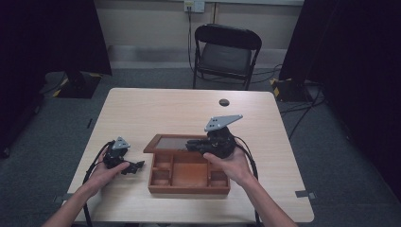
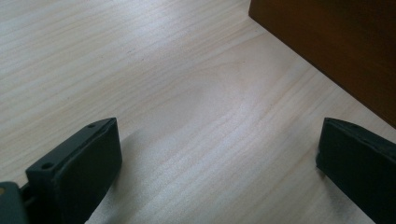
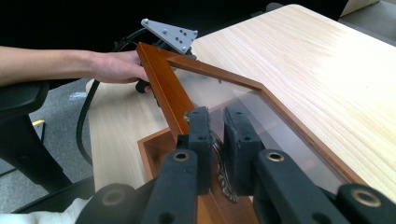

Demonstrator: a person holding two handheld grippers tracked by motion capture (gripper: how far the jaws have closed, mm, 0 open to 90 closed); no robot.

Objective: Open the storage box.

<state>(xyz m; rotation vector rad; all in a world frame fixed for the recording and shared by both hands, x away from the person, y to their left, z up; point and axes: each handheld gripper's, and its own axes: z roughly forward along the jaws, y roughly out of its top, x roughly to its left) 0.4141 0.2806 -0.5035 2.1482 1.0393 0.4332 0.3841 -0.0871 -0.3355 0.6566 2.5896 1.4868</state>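
High view: the wooden box [image 1: 189,176] is sitting near the table's [image 1: 156,106] front edge, its glass lid [image 1: 171,142] raised toward the far side. The right gripper [image 1: 195,145] is pinching the lid's metal clasp [image 3: 223,175] with its jaws closed. The left gripper [image 1: 137,166] is resting just left of the box, jaws spread wide and holding nothing.
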